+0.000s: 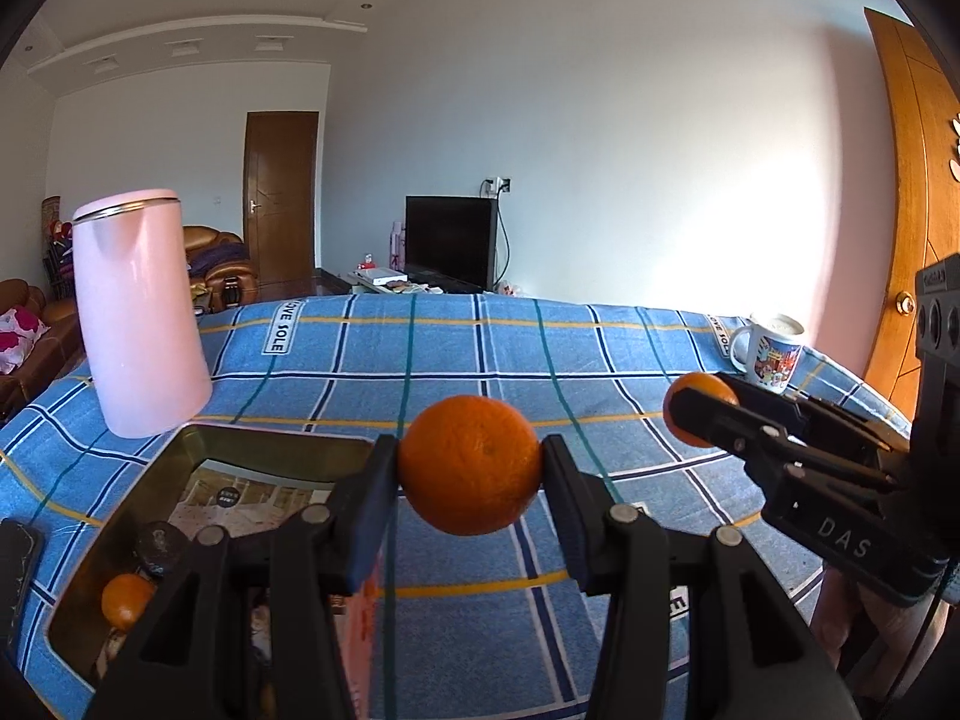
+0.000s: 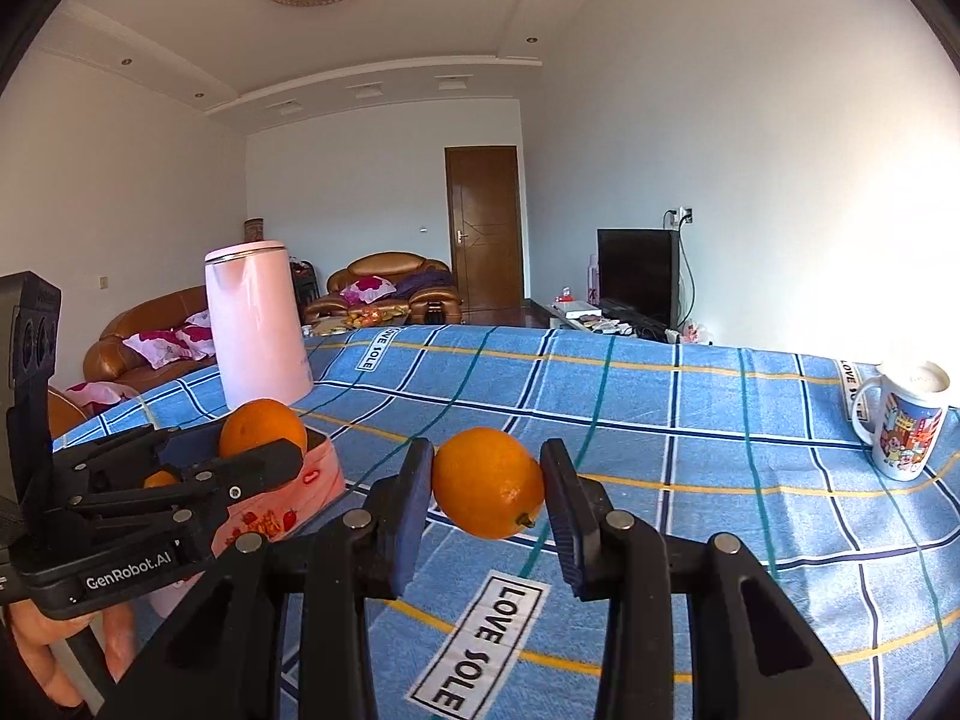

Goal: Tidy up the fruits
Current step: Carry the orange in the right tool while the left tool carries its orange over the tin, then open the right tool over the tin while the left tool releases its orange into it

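My left gripper (image 1: 471,468) is shut on an orange (image 1: 470,463) and holds it above the blue plaid tablecloth, just right of an open pink tin box (image 1: 270,438). Another orange (image 1: 126,600) lies inside the box. My right gripper (image 2: 487,483) is shut on a second orange (image 2: 487,482), held above the cloth. In the left wrist view the right gripper (image 1: 699,414) shows at the right with its orange (image 1: 702,390). In the right wrist view the left gripper (image 2: 264,450) shows at the left with its orange (image 2: 261,429) over the box (image 2: 312,474).
A tall pink kettle (image 1: 141,324) stands behind the box at the table's left. A printed mug (image 2: 903,426) stands at the far right near the table edge. A dark object (image 1: 18,570) lies at the left edge. Sofas, a TV and doors lie beyond.
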Tool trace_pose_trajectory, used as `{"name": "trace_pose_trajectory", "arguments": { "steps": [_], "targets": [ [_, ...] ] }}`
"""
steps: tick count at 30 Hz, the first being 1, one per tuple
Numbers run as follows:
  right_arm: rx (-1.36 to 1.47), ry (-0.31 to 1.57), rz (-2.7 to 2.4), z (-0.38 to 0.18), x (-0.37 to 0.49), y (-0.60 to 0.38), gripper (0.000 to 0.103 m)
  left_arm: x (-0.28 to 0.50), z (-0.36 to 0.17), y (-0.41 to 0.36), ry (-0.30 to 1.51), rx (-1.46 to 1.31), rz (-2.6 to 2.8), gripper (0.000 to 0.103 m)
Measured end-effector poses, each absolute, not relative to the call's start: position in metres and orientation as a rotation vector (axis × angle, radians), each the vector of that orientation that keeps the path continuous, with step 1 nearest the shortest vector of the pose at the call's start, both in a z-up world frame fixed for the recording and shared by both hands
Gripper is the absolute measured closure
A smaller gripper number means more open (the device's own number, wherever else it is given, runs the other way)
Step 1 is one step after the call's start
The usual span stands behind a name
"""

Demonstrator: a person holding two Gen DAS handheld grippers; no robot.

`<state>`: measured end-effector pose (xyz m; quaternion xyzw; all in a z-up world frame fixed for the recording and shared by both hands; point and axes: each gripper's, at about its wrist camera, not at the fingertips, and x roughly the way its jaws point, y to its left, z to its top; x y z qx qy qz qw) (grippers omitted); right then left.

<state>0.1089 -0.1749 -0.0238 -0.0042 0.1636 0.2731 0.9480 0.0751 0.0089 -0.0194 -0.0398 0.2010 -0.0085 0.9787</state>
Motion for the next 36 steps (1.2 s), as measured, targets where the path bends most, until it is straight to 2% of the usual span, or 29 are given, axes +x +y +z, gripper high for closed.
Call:
{"name": "trace_pose_trajectory", "arguments": {
  "steps": [10,18,36],
  "targets": [
    [-0.023,0.375,0.731,-0.01,0.108,-0.096,0.064,0.057,-0.007,0.074,0.42,-0.121,0.089,0.053],
    [-0.066,0.419,0.799,-0.015,0.114,-0.043,0.064,0.059,-0.02,0.119,0.477,-0.18,0.15,0.053],
    [-0.188,0.573,0.796,-0.049,0.133,0.018,0.064,0.073,-0.046,0.143,0.58,-0.197,0.168,0.053]
  ]
}}
